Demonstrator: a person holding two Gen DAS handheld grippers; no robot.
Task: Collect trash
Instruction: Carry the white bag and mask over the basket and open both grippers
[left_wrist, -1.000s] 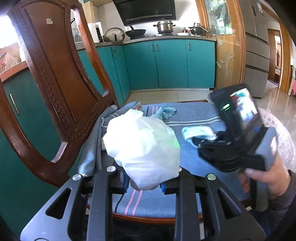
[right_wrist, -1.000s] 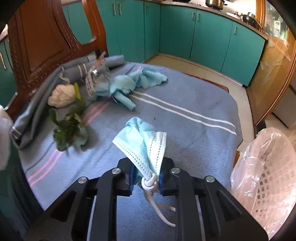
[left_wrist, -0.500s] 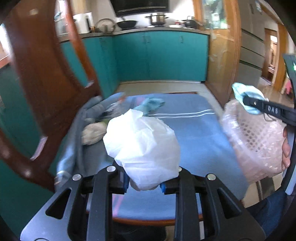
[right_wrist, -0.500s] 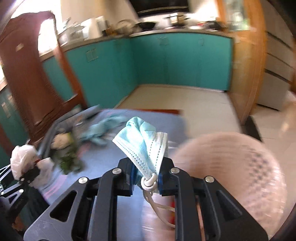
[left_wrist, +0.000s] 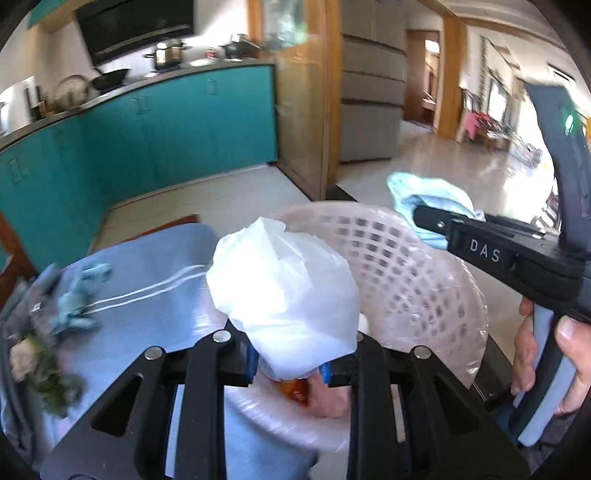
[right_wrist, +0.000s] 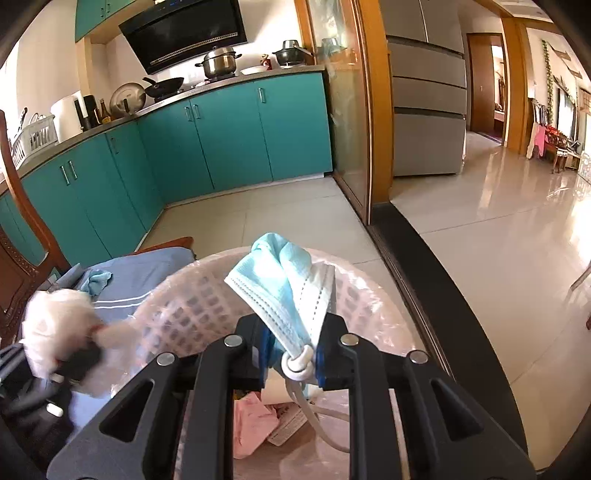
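Note:
My left gripper (left_wrist: 290, 363) is shut on a crumpled white plastic bag (left_wrist: 284, 291), held over the near rim of a pale pink mesh waste basket (left_wrist: 413, 273) lined with clear plastic. My right gripper (right_wrist: 291, 363) is shut on a light blue face mask (right_wrist: 284, 280), its ear loops dangling, above the same basket (right_wrist: 184, 306). Pink paper and other scraps (right_wrist: 258, 421) lie inside. The right gripper (left_wrist: 424, 218) with the mask (left_wrist: 424, 195) shows in the left wrist view, a hand (left_wrist: 569, 354) on its handle. The white bag (right_wrist: 55, 325) appears at the left of the right wrist view.
A blue striped cloth (left_wrist: 147, 277) covers the chair seat left of the basket, with a blue rag (left_wrist: 81, 291) and a wilted flower (left_wrist: 40, 373) on it. Teal kitchen cabinets (right_wrist: 221, 136) stand behind. A wooden chair back (right_wrist: 18, 236) rises at left. Glossy tile floor (right_wrist: 498, 240) stretches right.
Both grippers swung right from over the chair seat to over the basket, still gripping the bag and the mask. The basket now fills the lower middle of both views.

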